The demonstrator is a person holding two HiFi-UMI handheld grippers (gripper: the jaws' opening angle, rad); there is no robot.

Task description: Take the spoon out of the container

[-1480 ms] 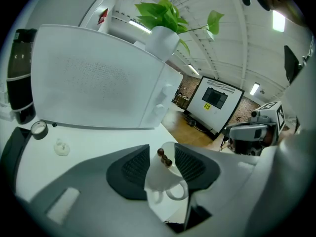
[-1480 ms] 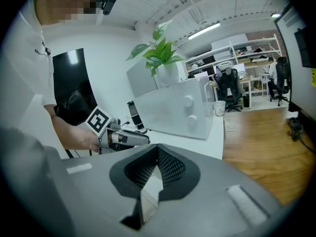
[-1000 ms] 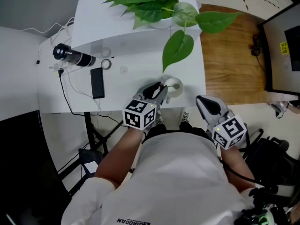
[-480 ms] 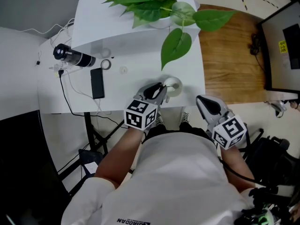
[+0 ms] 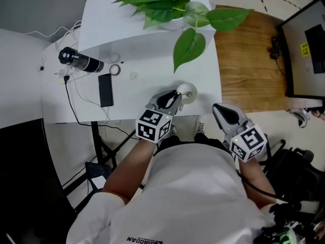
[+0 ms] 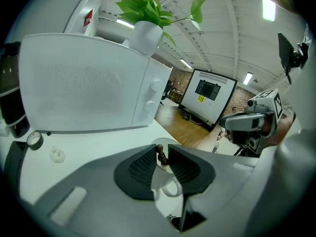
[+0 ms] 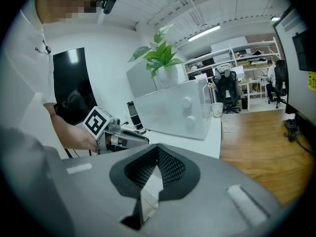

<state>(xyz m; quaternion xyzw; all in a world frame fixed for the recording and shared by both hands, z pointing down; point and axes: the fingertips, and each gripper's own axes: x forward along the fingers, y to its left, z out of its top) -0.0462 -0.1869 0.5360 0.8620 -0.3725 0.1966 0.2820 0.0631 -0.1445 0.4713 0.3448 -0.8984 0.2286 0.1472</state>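
Observation:
A white mug stands near the front right corner of the white table. A brown wooden spoon handle sticks up out of the mug. My left gripper reaches over the mug's rim, and its jaws are closing with the spoon handle between the pads, a thin gap still showing. My right gripper hangs off the table's front edge to the right, away from the mug. Its pads meet at the tips with nothing between them.
A white appliance with a leafy potted plant on top fills the back of the table. A black phone, a black cylindrical device, cables and a tape roll lie at the left. Wooden floor is to the right.
My left gripper has edged a little forward over the mug and its jaws have narrowed around the spoon handle. The right gripper has stayed put.

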